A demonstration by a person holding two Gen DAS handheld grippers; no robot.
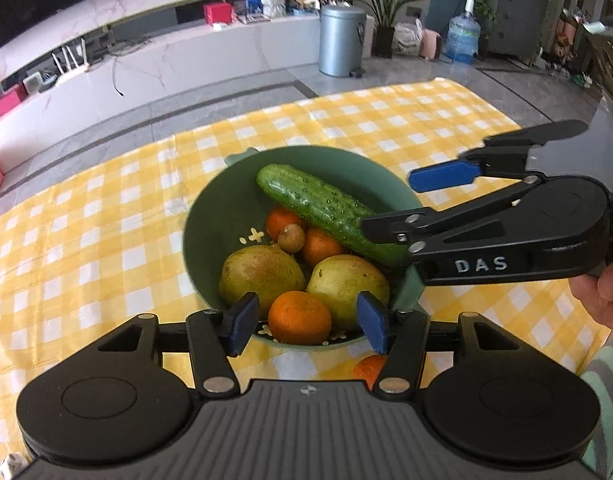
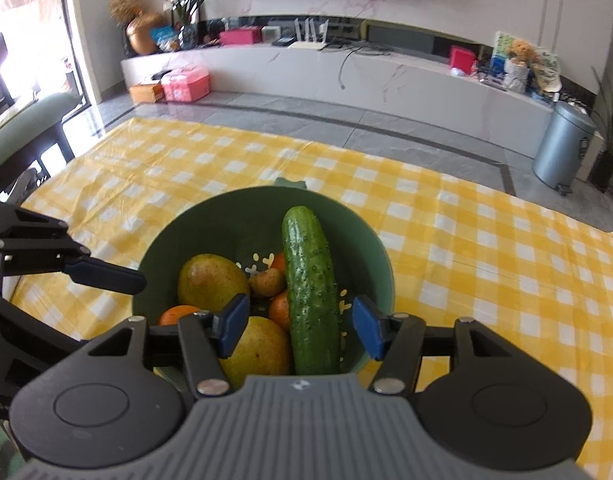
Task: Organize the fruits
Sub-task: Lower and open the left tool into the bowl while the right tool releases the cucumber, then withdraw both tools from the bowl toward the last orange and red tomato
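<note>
A green bowl (image 1: 226,200) sits on the yellow checked tablecloth (image 1: 86,220). It holds a cucumber (image 1: 322,208), two pears (image 1: 262,272), several oranges (image 1: 300,316) and a small brown fruit (image 1: 291,238). My left gripper (image 1: 306,324) is open at the bowl's near rim, its pads either side of an orange. My right gripper (image 2: 298,326) is open over the bowl (image 2: 226,224), its pads astride the near end of the cucumber (image 2: 312,288) without touching it. It also shows in the left wrist view (image 1: 398,204). One more orange (image 1: 366,370) lies on the cloth behind the left fingers.
The cloth-covered table ends at a grey tiled floor (image 2: 346,120). A metal bin (image 1: 341,40) and a water jug (image 1: 462,36) stand on the floor beyond. A white media shelf (image 2: 346,72) runs along the wall. A green chair (image 2: 22,128) stands by the table.
</note>
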